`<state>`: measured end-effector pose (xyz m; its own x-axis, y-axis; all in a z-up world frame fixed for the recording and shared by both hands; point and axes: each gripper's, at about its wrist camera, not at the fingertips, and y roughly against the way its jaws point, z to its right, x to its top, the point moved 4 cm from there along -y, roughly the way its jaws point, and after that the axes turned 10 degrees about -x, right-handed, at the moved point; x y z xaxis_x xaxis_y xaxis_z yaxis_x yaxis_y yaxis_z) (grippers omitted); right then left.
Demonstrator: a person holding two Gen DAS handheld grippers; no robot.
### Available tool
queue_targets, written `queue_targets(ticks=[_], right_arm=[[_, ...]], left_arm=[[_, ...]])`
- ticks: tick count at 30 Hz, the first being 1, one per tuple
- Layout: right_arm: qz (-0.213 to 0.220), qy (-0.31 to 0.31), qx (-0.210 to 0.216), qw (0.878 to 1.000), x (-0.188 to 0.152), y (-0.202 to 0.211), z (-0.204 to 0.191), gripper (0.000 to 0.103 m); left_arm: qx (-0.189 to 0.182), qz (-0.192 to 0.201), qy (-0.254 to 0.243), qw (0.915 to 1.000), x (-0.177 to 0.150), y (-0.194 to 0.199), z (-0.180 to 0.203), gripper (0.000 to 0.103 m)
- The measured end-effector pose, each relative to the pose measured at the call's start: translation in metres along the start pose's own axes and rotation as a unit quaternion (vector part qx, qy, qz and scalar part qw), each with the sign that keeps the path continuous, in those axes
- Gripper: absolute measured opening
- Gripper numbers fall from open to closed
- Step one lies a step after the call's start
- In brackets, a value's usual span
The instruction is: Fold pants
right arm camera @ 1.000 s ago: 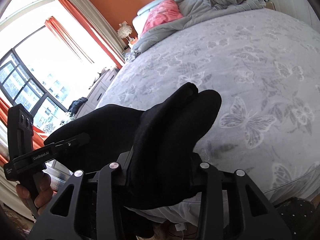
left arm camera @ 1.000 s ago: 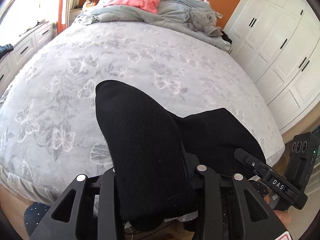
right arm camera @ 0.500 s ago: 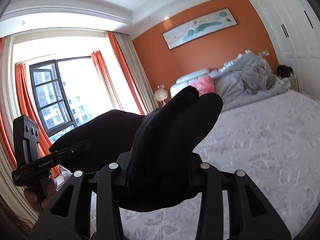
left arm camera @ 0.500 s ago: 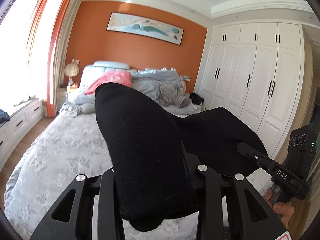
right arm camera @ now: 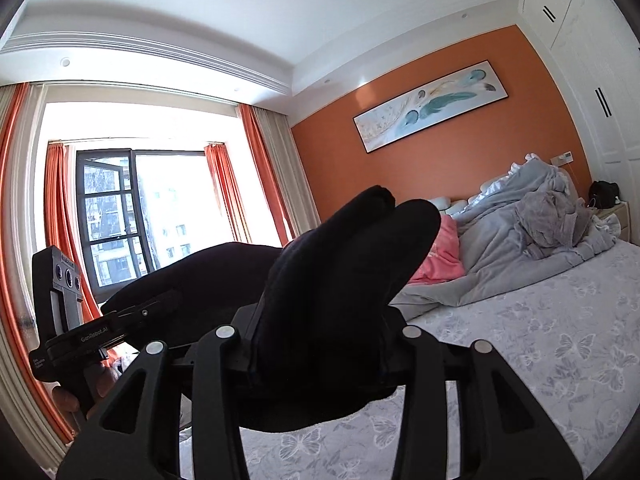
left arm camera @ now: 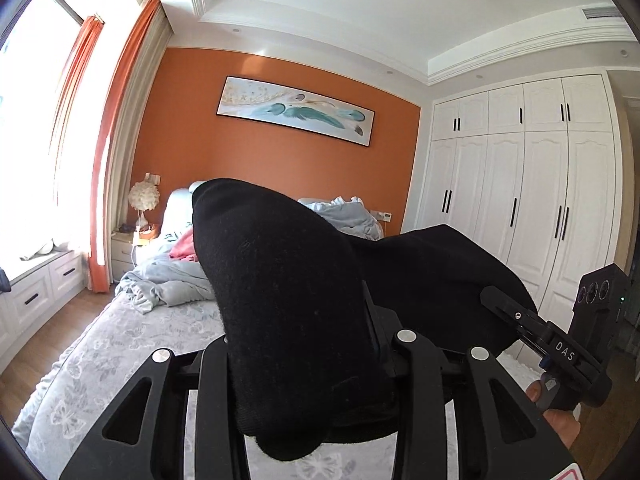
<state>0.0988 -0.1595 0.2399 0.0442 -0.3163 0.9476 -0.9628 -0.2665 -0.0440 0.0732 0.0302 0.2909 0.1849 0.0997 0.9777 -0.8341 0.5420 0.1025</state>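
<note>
The black pants (left arm camera: 288,300) are held up in the air above the bed. My left gripper (left arm camera: 304,360) is shut on one bunch of the black fabric, which bulges up between its fingers and hides the tips. My right gripper (right arm camera: 320,344) is shut on another bunch of the same pants (right arm camera: 340,280). The fabric stretches between the two grippers. The right gripper also shows at the right of the left wrist view (left arm camera: 552,344), and the left gripper at the left of the right wrist view (right arm camera: 92,332).
The bed (right arm camera: 540,344) with a grey butterfly cover lies below and ahead. A rumpled grey duvet (right arm camera: 532,236) and a pink pillow (right arm camera: 444,256) lie at its head. White wardrobes (left arm camera: 520,200) stand to the right, a window (right arm camera: 120,216) and drawers (left arm camera: 36,292) to the left.
Both grippers have lifted and tilted upward with the pants; the views went from looking down on the bed to looking at the wall and ceiling. Both grips are unchanged.
</note>
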Motion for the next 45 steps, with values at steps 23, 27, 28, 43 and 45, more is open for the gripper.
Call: queue_targets(ticks=[23, 27, 28, 43, 45], right_arm=[[-0.313, 0.012, -0.145, 0.939, -0.278, -0.180, 0.191, 0.082], [-0.376, 0.005, -0.152, 0.914, -0.313, -0.226, 0.188, 0.088], [-0.398, 0.006, -0.157, 0.904, -0.329, -0.235, 0.190, 0.087], [-0.387, 0.080, -0.238, 0.887, -0.337, -0.241, 0.209, 0.053], [-0.368, 0.078, -0.247, 0.893, -0.327, -0.231, 0.211, 0.084]], left_arm=[[0.185, -0.236, 0.083, 0.9505, -0.292, -0.200, -0.221, 0.087], [0.164, -0.264, 0.123, 0.9425, -0.294, -0.225, -0.227, 0.087], [0.157, -0.271, 0.149, 0.9382, -0.300, -0.227, -0.232, 0.087], [0.164, -0.301, 0.221, 0.9131, -0.333, -0.258, -0.268, 0.087], [0.166, -0.319, 0.232, 0.9038, -0.355, -0.266, -0.272, 0.088]])
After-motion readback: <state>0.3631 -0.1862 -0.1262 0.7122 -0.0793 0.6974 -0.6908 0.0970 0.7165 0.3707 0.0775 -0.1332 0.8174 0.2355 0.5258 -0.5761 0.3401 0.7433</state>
